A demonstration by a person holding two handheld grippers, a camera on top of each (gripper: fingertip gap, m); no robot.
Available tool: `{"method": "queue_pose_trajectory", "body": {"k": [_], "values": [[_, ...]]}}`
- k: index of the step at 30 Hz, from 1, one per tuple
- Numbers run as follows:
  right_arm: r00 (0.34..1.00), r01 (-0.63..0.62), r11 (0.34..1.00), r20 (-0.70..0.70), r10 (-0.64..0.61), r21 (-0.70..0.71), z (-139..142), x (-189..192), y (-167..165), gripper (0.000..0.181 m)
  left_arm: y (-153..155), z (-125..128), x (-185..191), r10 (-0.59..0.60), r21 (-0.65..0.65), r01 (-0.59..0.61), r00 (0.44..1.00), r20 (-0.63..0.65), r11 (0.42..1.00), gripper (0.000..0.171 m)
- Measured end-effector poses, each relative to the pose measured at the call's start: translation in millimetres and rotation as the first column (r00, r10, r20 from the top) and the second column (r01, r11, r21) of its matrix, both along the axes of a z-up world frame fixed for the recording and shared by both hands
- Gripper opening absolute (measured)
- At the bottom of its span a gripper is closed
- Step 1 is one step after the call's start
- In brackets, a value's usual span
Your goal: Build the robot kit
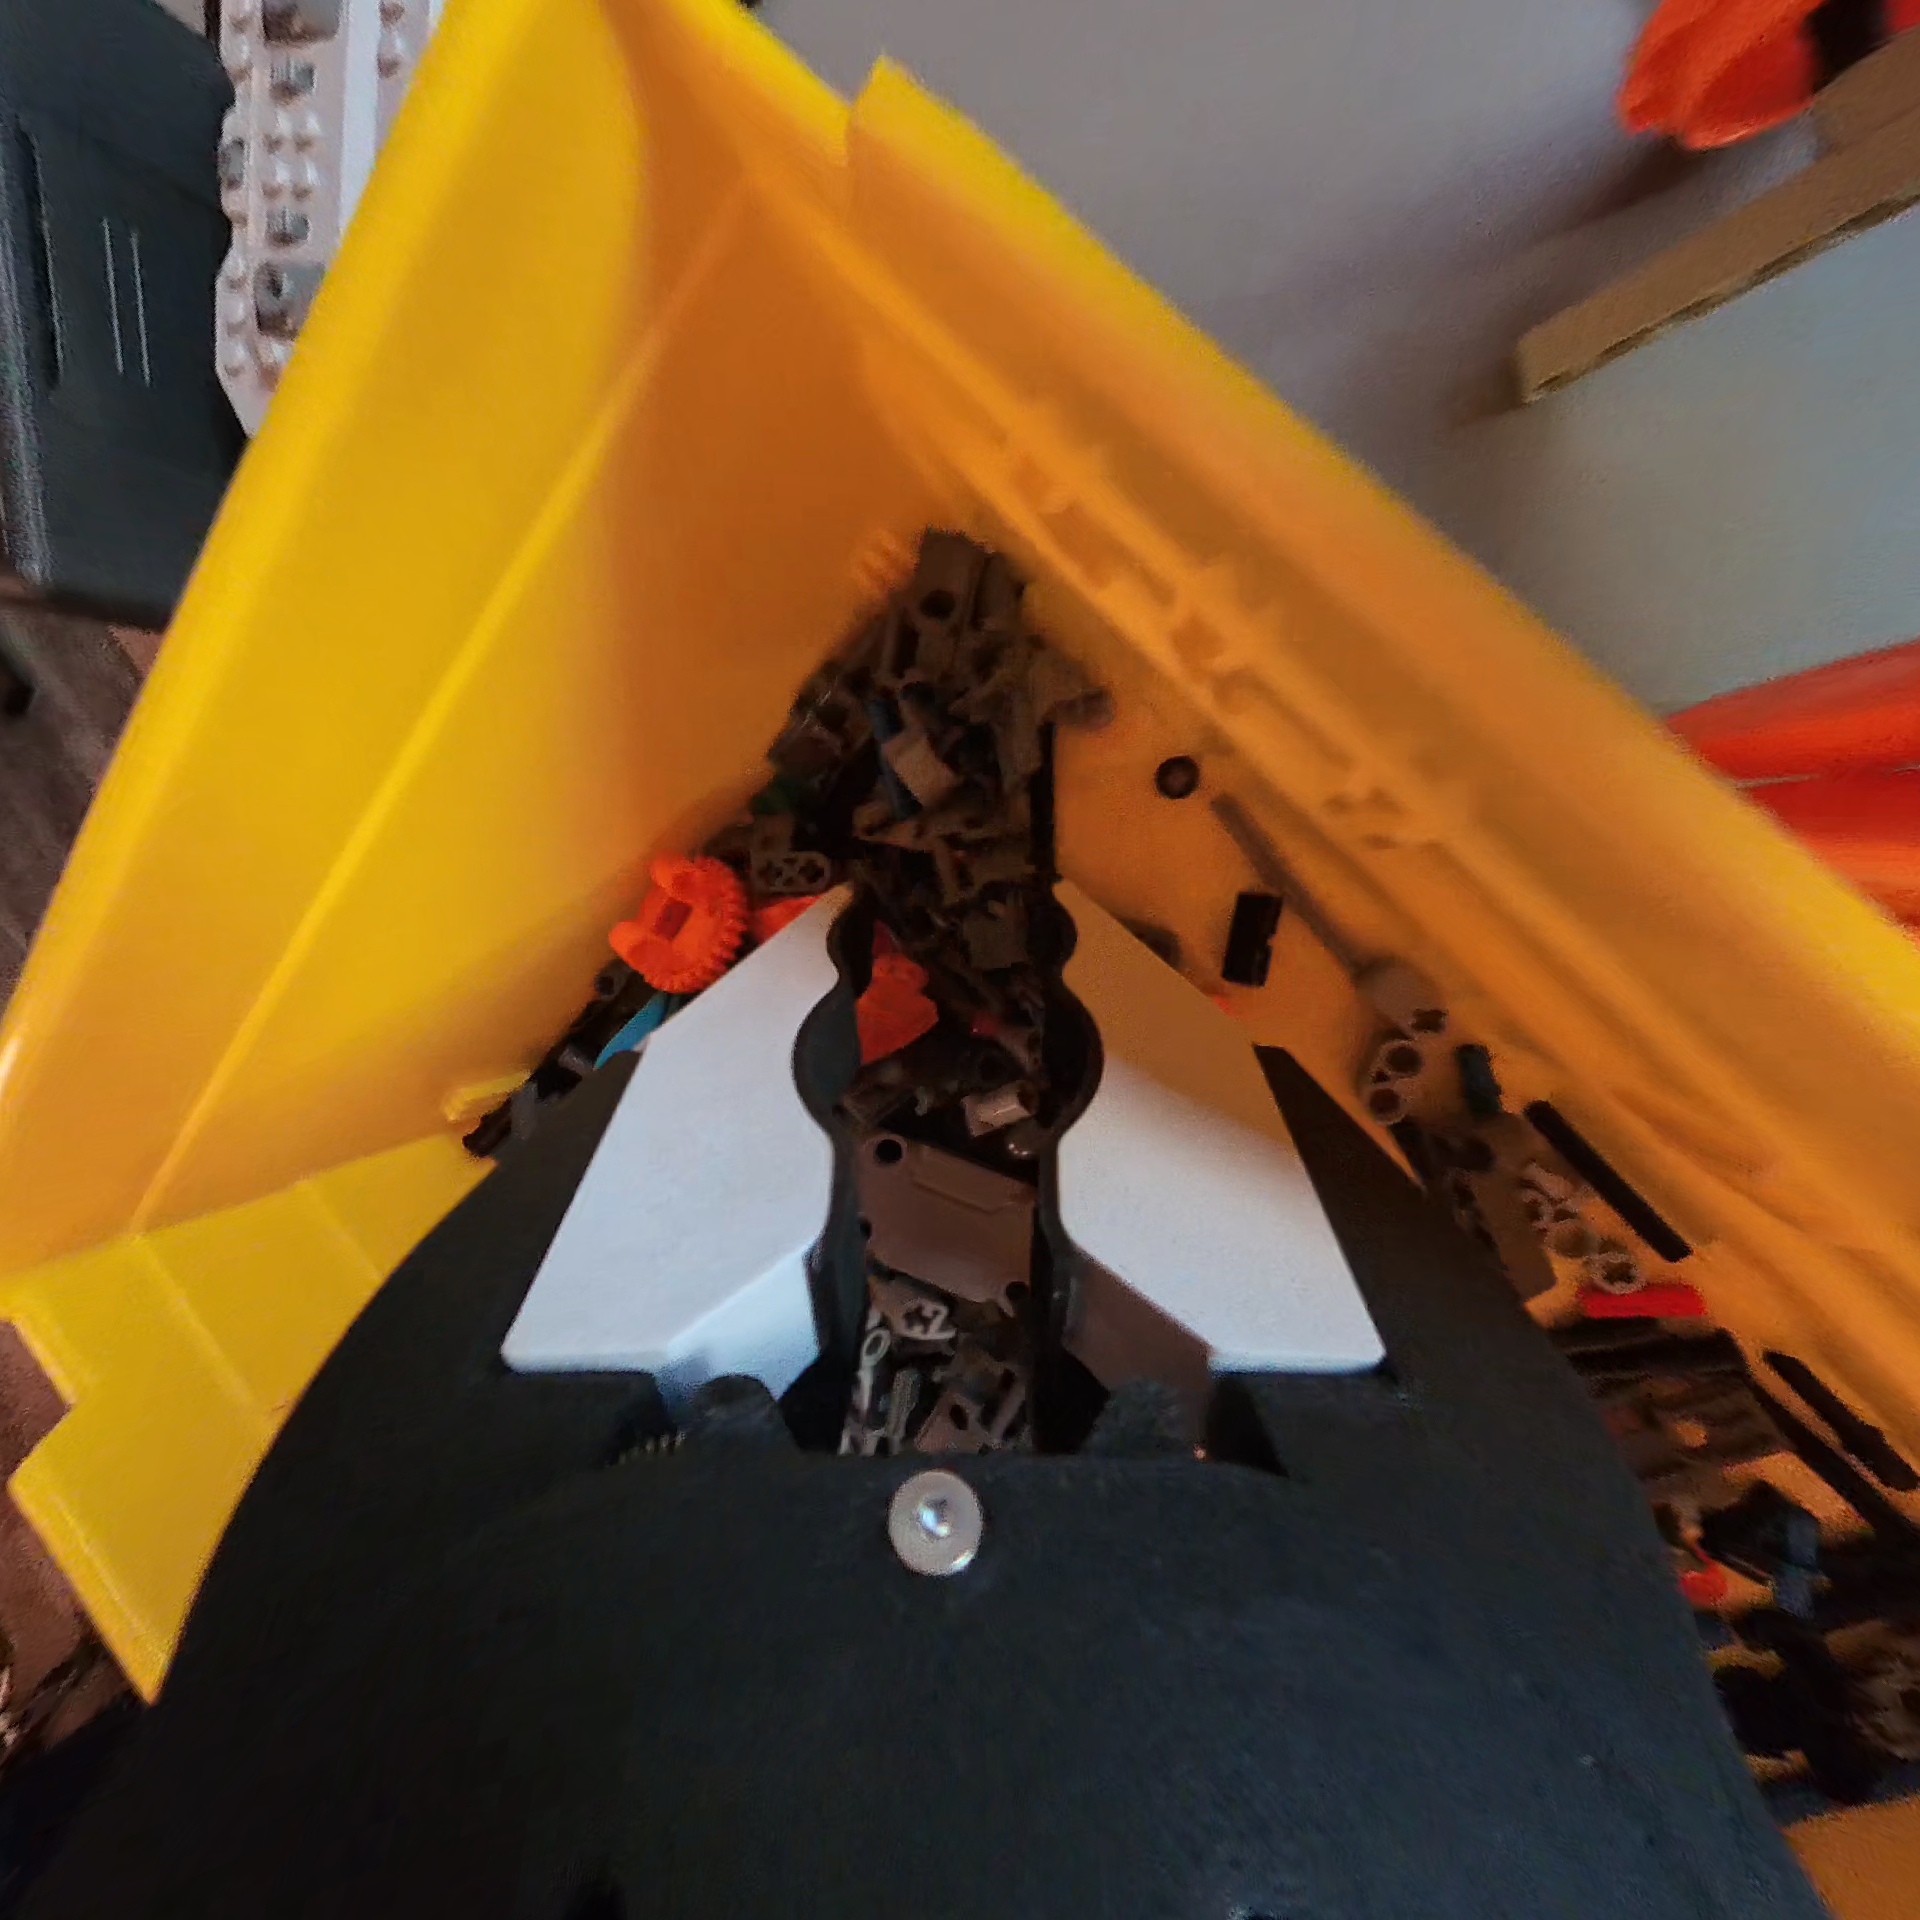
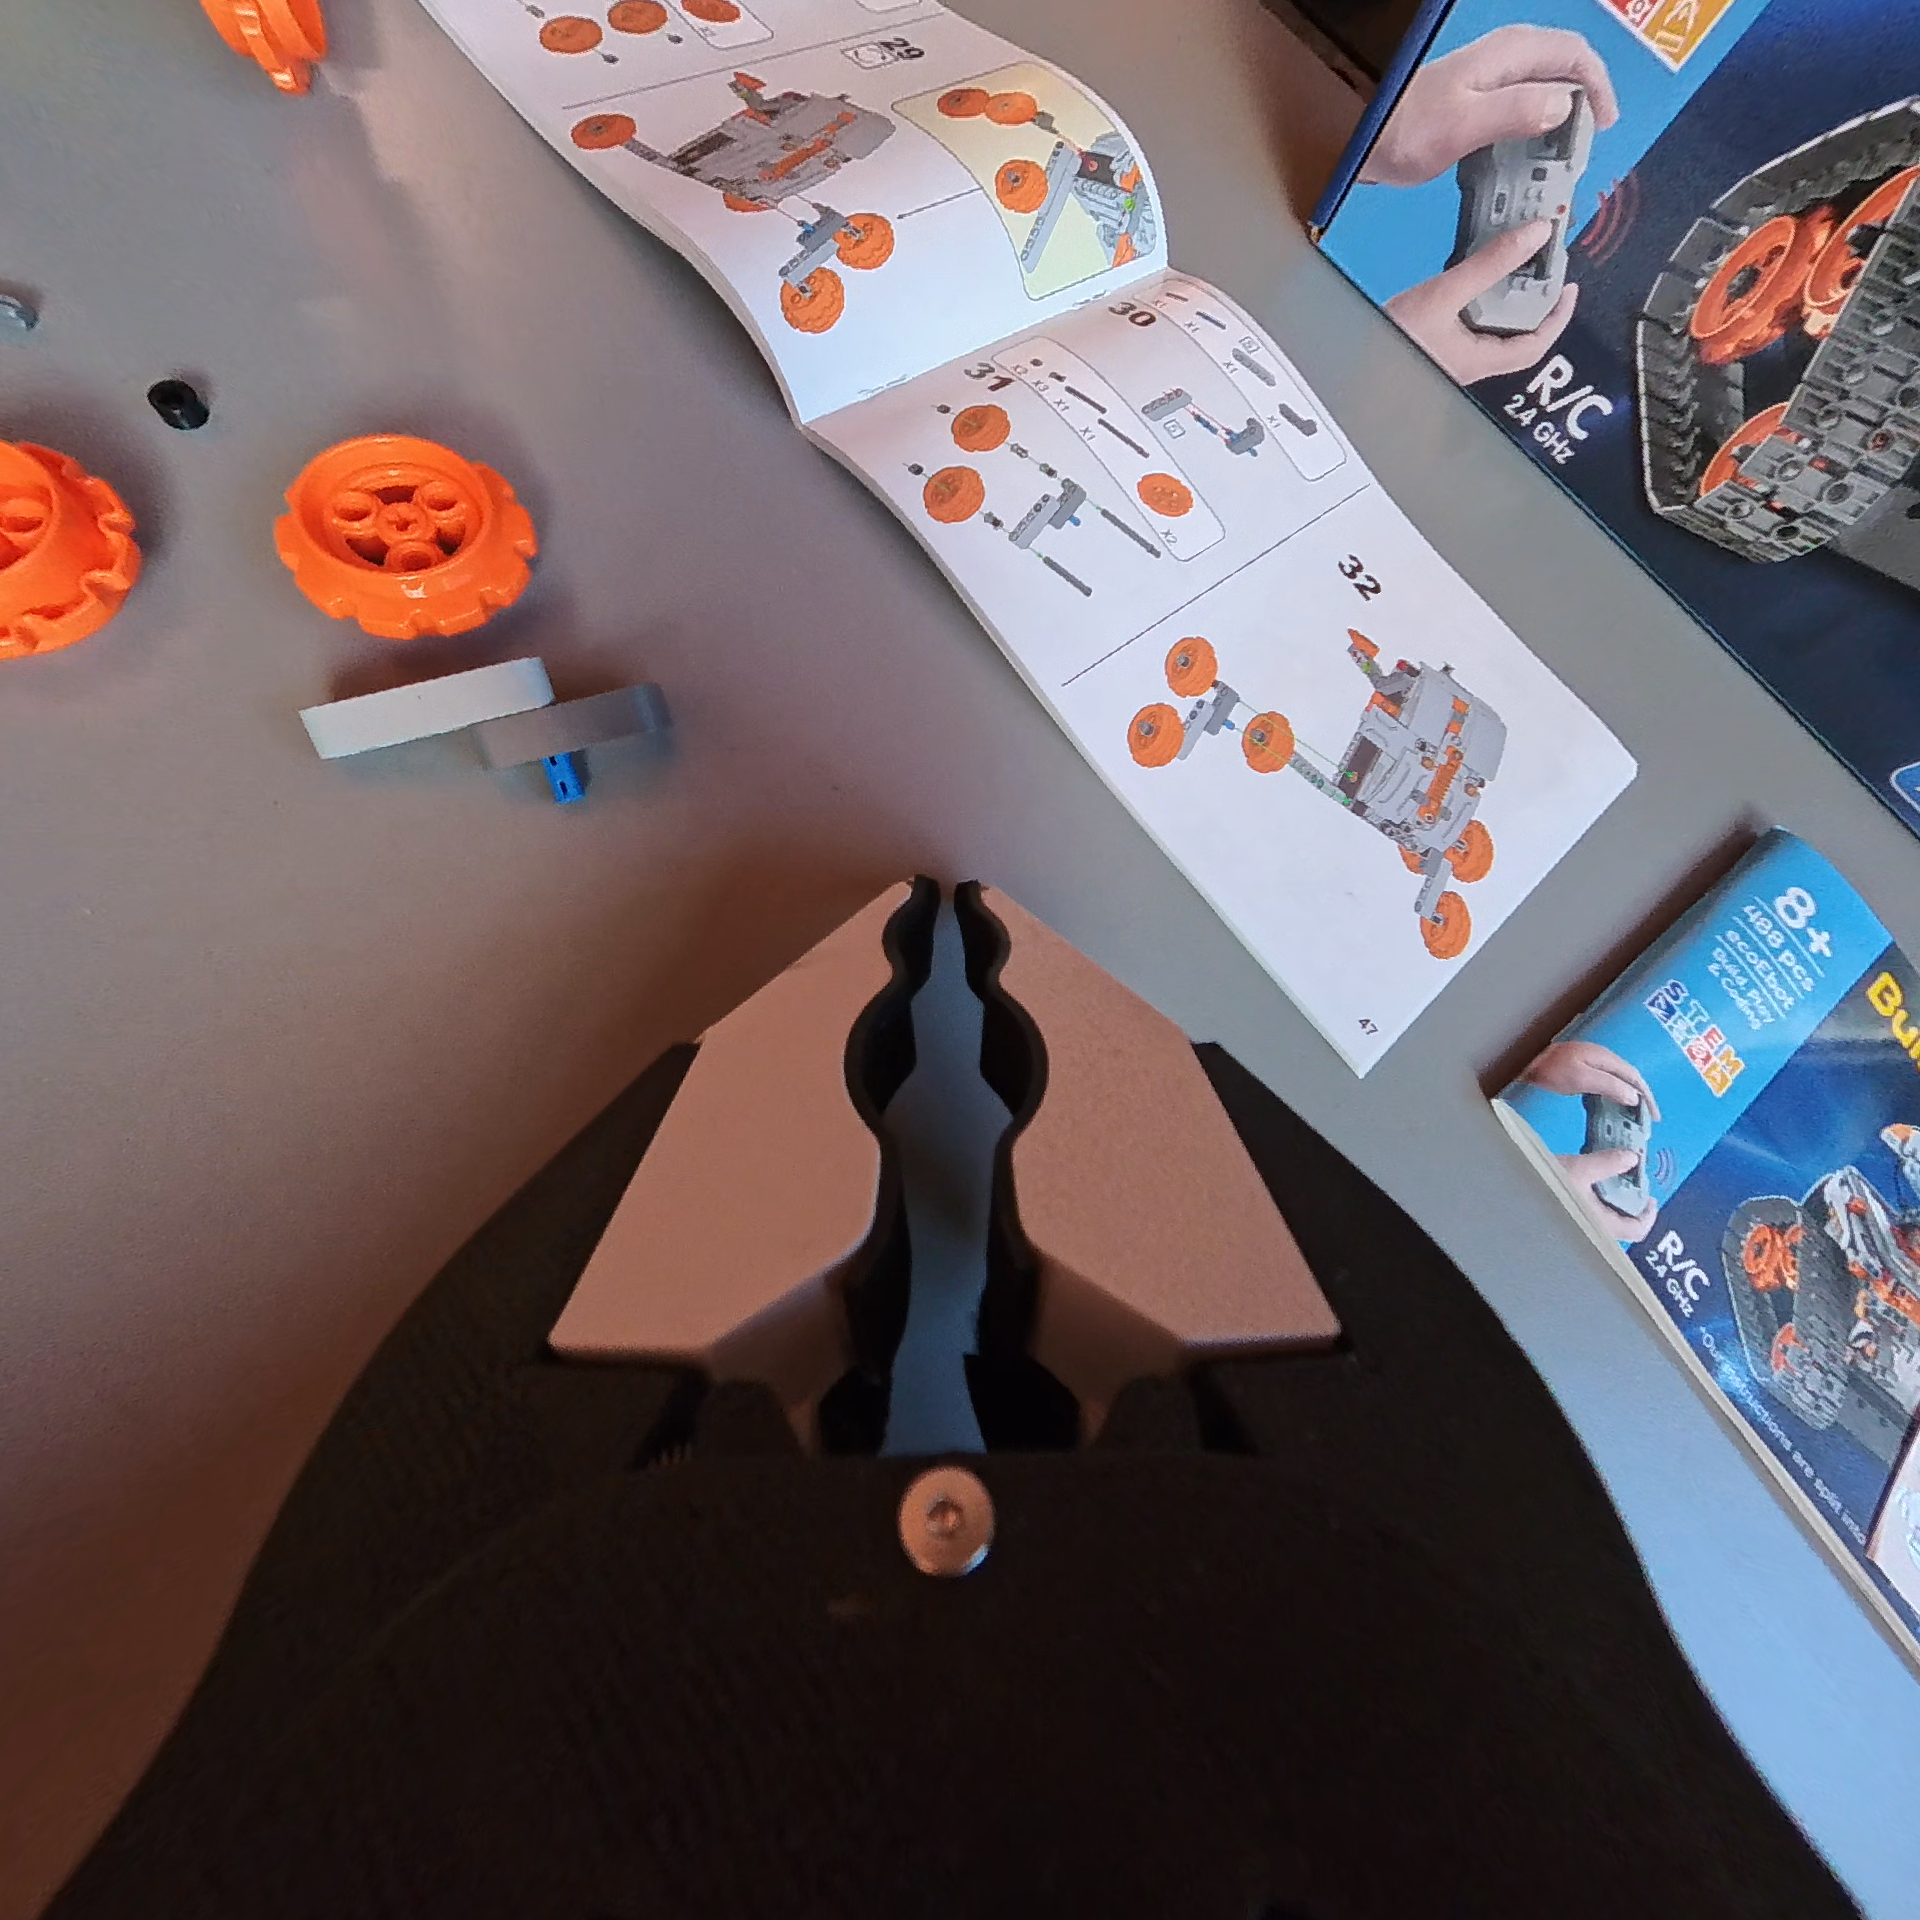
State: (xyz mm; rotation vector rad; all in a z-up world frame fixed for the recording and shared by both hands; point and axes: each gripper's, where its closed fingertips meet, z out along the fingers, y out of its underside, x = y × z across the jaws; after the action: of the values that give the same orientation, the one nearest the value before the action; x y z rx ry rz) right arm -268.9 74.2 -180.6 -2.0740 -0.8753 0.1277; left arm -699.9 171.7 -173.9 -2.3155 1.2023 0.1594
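Pieces (image 1: pixel 935 748), small dark grey and black plastic building parts, lie heaped in the corner of a yellow plastic bin (image 1: pixel 520 623), with an orange toothed gear (image 1: pixel 681 920) at the left of the heap and a few loose beams along the bin's right wall. The left gripper (image 1: pixel 951 914) reaches into this heap with its fingers a little apart. A brownish-grey part shows in the gap, but blur keeps me from telling whether it is pinched or merely lies beneath. The right gripper (image 2: pixel 945 888) hangs over the grey tabletop (image 2: pixel 727 831) with its fingertips almost meeting and nothing between them. Nearest it, toward the table's left edge, are two grey plastic beams joined by a blue pin (image 2: pixel 478 717). Beyond them stand an orange ribbed wheel hub (image 2: pixel 405 535) and a tiny black bush (image 2: pixel 177 403), and a second orange hub (image 2: pixel 52 545) is cut off by the left edge of the view. An open white instruction booklet (image 2: pixel 1143 520) runs across the middle of the table. At the right edge are a blue printed cardboard box (image 2: pixel 1662 312) and a closed blue-covered booklet (image 2: pixel 1745 1195). Behind the bin are a pale grey wall (image 1: pixel 1247 208), a brown shelf board (image 1: pixel 1714 270) and a dark cabinet (image 1: pixel 94 312).
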Motion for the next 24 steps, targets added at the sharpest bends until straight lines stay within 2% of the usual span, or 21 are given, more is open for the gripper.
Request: {"method": "queue_pose_trajectory", "body": {"k": [2,5,6,9,11,14,19,24], "values": [[1.000,0.000,1.000,-0.004,0.000,-0.003,0.0,0.1,0.1,0.004,2.0,-0.5,-6.7,0.038,0.003,-0.038,0.999,0.001,0.999,0.019],[1.000,0.000,1.000,-0.007,-0.001,-0.006,-0.1,0.0,0.4,0.004,3.2,6.9,-7.0,0.095,0.001,-0.095,0.993,0.076,0.995,0.020],[1.000,0.000,1.000,-0.008,-0.001,-0.007,-0.1,-0.1,0.7,0.004,2.2,13.3,-1.3,0.075,0.013,-0.077,0.990,0.119,0.997,0.022],[1.000,0.002,1.000,-0.014,-0.002,-0.012,-0.3,-0.1,1.2,0.004,-16.2,25.0,25.0,-0.070,-0.039,0.084,0.962,0.263,0.996,0.000],[1.000,0.004,1.000,-0.021,-0.004,-0.018,-0.4,0.1,1.3,0.005,-17.9,25.7,28.9,-0.171,-0.034,0.187,0.949,0.264,0.982,0.000],[1.000,0.005,1.000,-0.025,-0.006,-0.021,-0.5,0.3,1.5,0.005,-26.6,19.5,35.7,-0.340,-0.067,0.368,0.903,0.262,0.927,0.001],[1.000,0.004,1.000,-0.020,-0.004,-0.018,-0.4,0.1,1.4,0.005,-23.2,8.9,37.0,-0.461,-0.075,0.477,0.871,0.169,0.875,0.002],[1.000,0.004,1.000,-0.025,-0.005,-0.022,-0.5,0.1,1.4,0.005,-28.7,-3.6,40.7,-0.533,-0.112,0.553,0.830,0.164,0.826,0.003]]}}
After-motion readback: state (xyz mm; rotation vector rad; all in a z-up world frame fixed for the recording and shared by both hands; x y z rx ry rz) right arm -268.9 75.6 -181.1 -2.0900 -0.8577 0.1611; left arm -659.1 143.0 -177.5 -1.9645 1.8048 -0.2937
